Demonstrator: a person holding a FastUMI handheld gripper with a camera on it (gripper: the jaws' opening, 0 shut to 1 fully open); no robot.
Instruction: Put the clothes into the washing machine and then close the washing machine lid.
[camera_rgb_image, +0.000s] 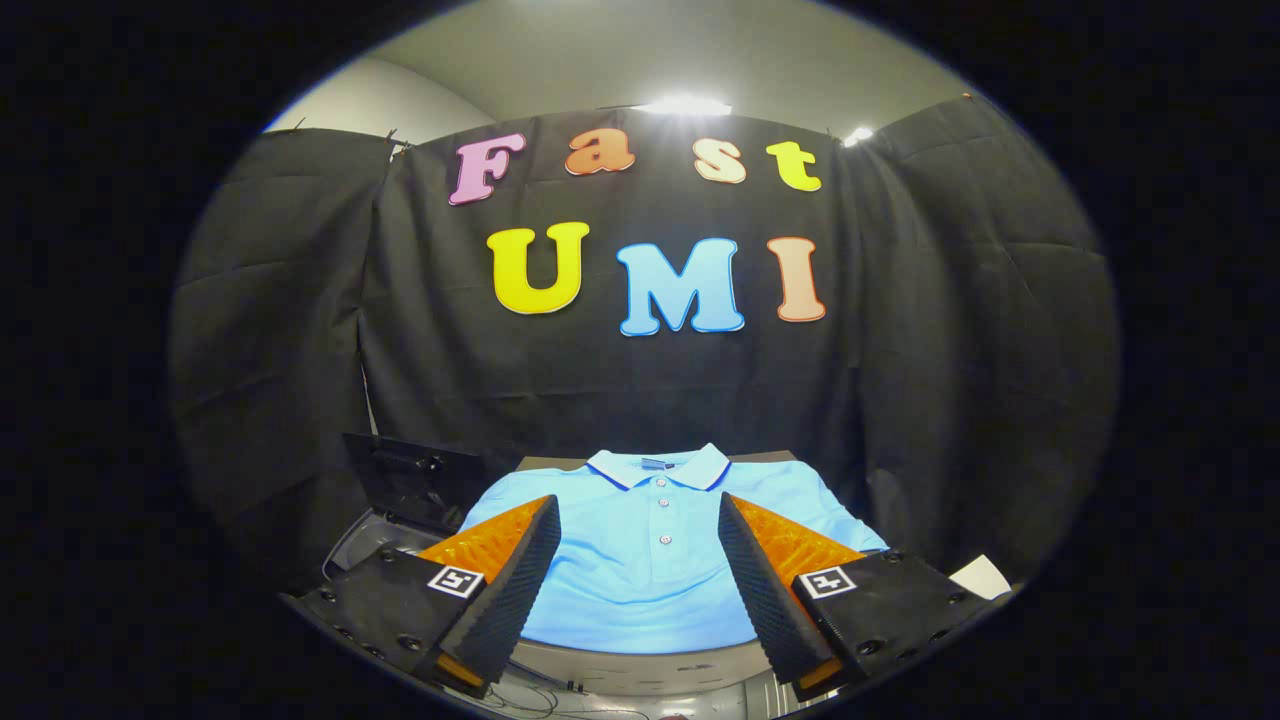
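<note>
To the left, beyond the left finger, the washing machine (385, 520) is seen, its dark lid (415, 480) raised and tilted back against the black cloth wall, with the pale rim of the opening just below it. The gripper (638, 545) is held with its fingers (510, 580) spread wide apart, and nothing is pinched between them. A square black-and-white marker (456, 580) is carried on each finger's base. Between the fingers and just ahead of them, a light blue polo shirt (640, 560) is laid flat on the table (650, 670), front up, with its white collar at the far end toward the wall and its buttoned placket running down the middle. The shirt's sleeves are partly hidden behind the two fingers. To the right, past the right finger, a small white sheet (980, 577) is seen near the table's edge; what it is cannot be told.
</note>
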